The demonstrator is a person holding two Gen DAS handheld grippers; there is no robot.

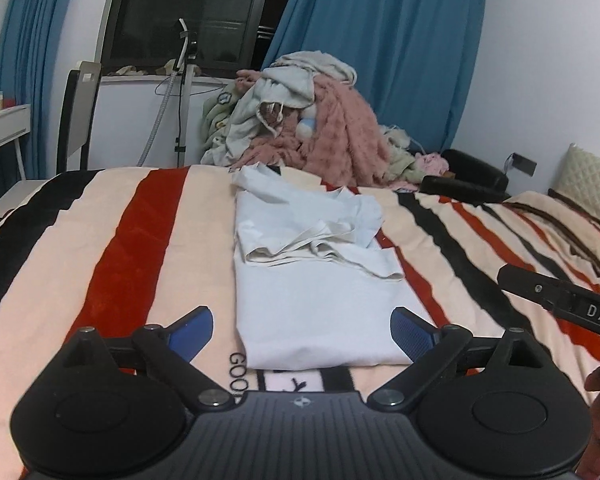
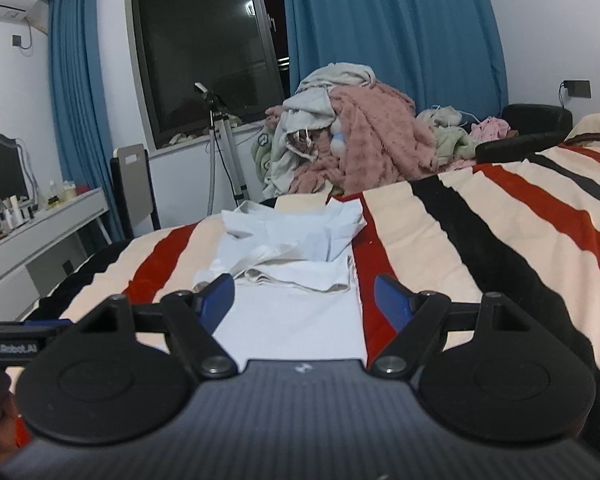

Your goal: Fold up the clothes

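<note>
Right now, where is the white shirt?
The half-folded white cotton shirt lies mid-bed on the striped red, black and cream blanket, ahead of both open claws.

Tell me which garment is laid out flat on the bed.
The white shirt, spread on the striped blanket before both open grippers; the pink and grey clothes sit heaped behind.

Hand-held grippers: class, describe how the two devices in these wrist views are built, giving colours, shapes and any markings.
The left hand-held gripper and right hand-held gripper match: a dark ribbed body bearing a small pale emblem, two round black pivot housings, black linkage arms with silver screws, and blue textured fingers. In the right wrist view, the other device's side reads "GenRobot.AI"; in the left, lettering "DAS" shows.
</note>
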